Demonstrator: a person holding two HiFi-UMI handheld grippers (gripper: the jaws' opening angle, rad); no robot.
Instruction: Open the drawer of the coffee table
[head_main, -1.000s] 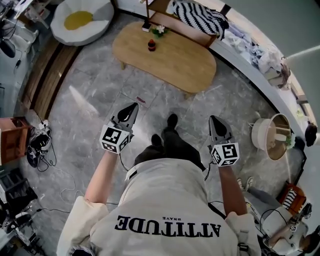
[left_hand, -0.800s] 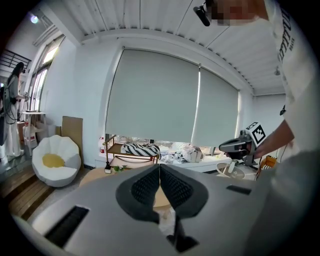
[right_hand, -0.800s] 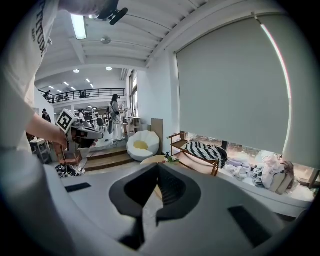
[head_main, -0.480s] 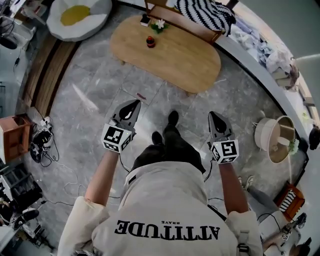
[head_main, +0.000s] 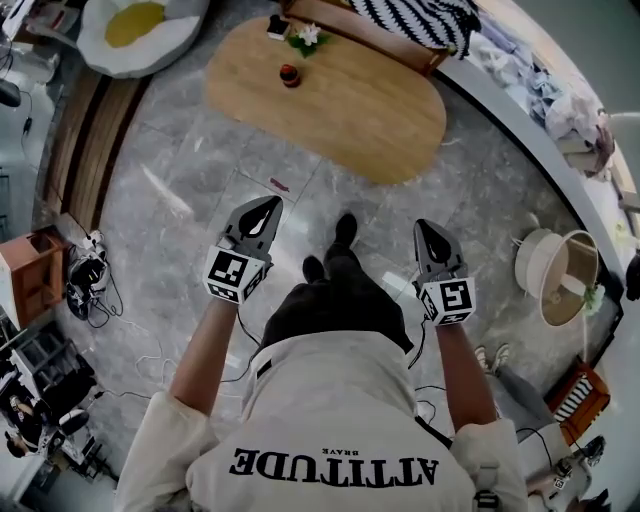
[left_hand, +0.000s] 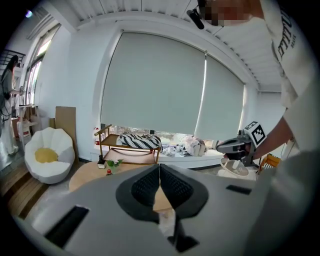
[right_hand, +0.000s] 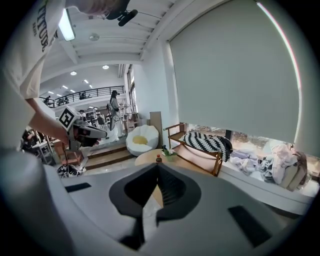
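The oval wooden coffee table (head_main: 340, 95) stands ahead of me on the grey stone floor, with a small red jar (head_main: 289, 74) and a little flower pot (head_main: 303, 37) on its far left end. No drawer shows from above. My left gripper (head_main: 268, 203) is shut and empty, held over the floor well short of the table's near edge. My right gripper (head_main: 426, 226) is likewise shut with nothing in it, at the same distance. In the left gripper view the table (left_hand: 87, 175) lies beyond the closed jaws; in the right gripper view the table (right_hand: 145, 156) sits just past the jaw tips.
A wooden shelf rack with a striped blanket (head_main: 420, 20) stands behind the table. A white-and-yellow beanbag chair (head_main: 130, 28) sits at the far left. A round white basket (head_main: 556, 275) is on the right, cables and a brown box (head_main: 40, 275) on the left. My feet (head_main: 335, 245) are between the grippers.
The table has slid toward the top of the head view and looms larger as I walk toward it. Both grippers stay shut and have moved forward together.
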